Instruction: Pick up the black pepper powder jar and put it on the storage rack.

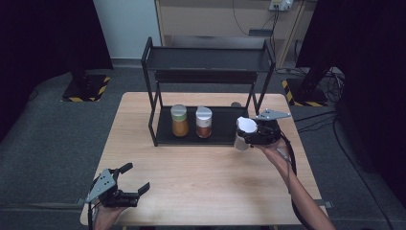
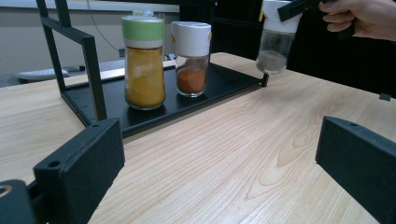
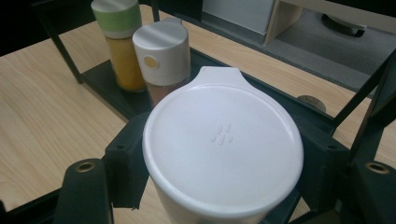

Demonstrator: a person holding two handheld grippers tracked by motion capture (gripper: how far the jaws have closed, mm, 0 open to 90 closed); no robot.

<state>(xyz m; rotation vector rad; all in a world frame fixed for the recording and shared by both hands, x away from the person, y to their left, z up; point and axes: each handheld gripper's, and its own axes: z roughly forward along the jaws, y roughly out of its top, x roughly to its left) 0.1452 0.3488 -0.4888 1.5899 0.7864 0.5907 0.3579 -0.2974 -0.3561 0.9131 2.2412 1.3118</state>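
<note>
Left claw point(image 1: 128, 181): jaws wide, empty, at the table point(image 1: 201, 191) near edge, well short of the rack point(image 1: 158, 100). Right claw point(image 1: 246, 133): clamped on a white-capped jar point(image 1: 244, 132), lifted just off the rack's right front corner. On the rack's bottom shelf: green-lidded jar point(image 1: 179, 120), white-lidded jar point(image 1: 204, 122), side by side.

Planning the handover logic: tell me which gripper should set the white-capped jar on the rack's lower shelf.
Right. The right gripper is already shut on the white-capped jar, held off the table at the lower shelf beside the two jars. The left gripper sits open at the near table edge, far from the rack.
</note>
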